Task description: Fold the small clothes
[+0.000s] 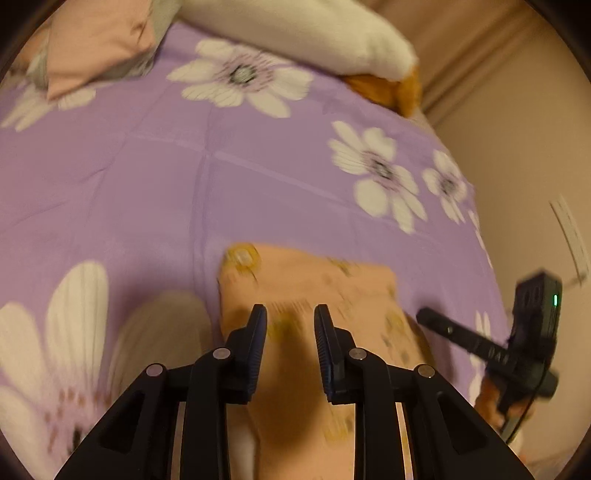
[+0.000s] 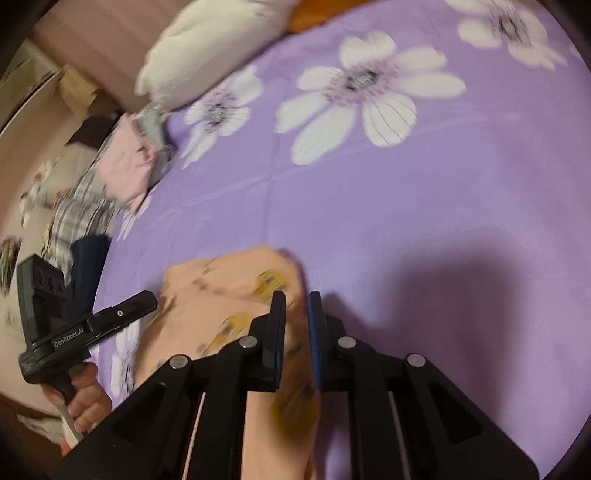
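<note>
Purple flowered bedsheet (image 1: pixel 147 177) covered the bed; white pillow (image 1: pixel 295 33) at its far edge, beige wall (image 1: pixel 517 110) beyond. Peach garment (image 1: pixel 314 288) lay under both grippers. Left gripper (image 1: pixel 290 314) and right gripper (image 2: pixel 296 301) stood slightly parted, clasping nothing.

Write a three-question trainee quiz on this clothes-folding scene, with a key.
1. True or false: the peach garment lies on a purple bedspread printed with white flowers.
2. Multiple choice: in the left wrist view, what runs between the left gripper fingers? A) a white pillow B) the peach garment C) nothing but bare bedspread
3. Fill in: in the right wrist view, the white pillow lies at the ___ of the bed, beyond the garment.

Key: 1 true. 2 B; the cloth passes between the fingers, though a gap shows beside each pad. 3 far end (top of the picture).
</note>
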Tool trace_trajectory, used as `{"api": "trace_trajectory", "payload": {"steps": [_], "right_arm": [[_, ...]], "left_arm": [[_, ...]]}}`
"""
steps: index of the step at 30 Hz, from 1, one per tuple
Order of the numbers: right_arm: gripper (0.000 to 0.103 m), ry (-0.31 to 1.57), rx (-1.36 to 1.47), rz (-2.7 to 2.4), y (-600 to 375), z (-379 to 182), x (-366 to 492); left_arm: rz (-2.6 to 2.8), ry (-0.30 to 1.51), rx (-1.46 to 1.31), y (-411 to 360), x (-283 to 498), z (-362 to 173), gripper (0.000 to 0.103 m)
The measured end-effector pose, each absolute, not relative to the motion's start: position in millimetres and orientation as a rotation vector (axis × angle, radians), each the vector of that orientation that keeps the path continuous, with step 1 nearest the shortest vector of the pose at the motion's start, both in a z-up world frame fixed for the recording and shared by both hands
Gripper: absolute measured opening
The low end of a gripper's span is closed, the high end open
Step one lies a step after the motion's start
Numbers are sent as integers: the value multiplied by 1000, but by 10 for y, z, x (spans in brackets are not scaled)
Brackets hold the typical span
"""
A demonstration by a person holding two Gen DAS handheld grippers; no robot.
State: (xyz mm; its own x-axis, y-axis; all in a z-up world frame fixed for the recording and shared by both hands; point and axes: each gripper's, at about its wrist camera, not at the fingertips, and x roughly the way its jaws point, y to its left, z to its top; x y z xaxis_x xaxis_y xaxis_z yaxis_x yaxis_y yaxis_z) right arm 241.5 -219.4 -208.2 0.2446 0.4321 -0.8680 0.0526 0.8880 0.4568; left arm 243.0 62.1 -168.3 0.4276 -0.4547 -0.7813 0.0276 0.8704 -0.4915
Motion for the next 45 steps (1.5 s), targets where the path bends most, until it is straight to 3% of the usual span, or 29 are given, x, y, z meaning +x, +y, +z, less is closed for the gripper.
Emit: {"api": "trace_trajectory", "payload": {"steps": [5, 7, 10, 14, 19, 24, 27, 29, 32, 37, 38, 40, 45], "right_arm": [[14, 1281, 388, 333, -2087, -1944, 2119], [12, 1331, 335, 267, -2018, -2175, 2103], [11, 1319, 508, 227, -2182, -2330, 2020], [16, 1260, 502, 278, -2261, -1905, 1831], [17, 1282, 418, 334, -2073, -1884, 1495], [19, 1299, 399, 259, -2062, -2053, 1426], [22, 1306, 459, 244, -2160, -1950, 1347], [22, 1291, 455, 223, -2208, -1767, 1312], [22, 1182, 460, 271, -2158, -1255, 1272], [24, 1074, 426, 305, -2083, -376, 1035], [27, 1038, 400, 318, -2080, -236, 956], [35, 1007, 353, 335, -2028, -47, 835], [38, 1018, 277, 318, -1976, 85, 709]], "left_arm": [[-336, 1136, -508, 508, 2317, -1945, 22], [-302, 1164, -553, 528, 2365, -2155, 14], [-292, 1138, -629, 671, 2280, -2061, 14], [-268, 1019, -517, 692, 1853, -1733, 15], [-283, 1077, -493, 525, 1776, -2162, 15], [-250, 1090, -603, 704, 1706, -2124, 15], [-197, 1086, -616, 760, 1584, -1852, 15], [-238, 966, -580, 746, 1417, -1415, 15], [-258, 845, -442, 627, 1197, -817, 15], [-193, 784, -295, 451, 852, -260, 16], [-196, 782, -281, 420, 823, -219, 17], [-190, 785, -254, 396, 768, -157, 31], [-193, 751, -224, 331, 647, -76, 46]]}}
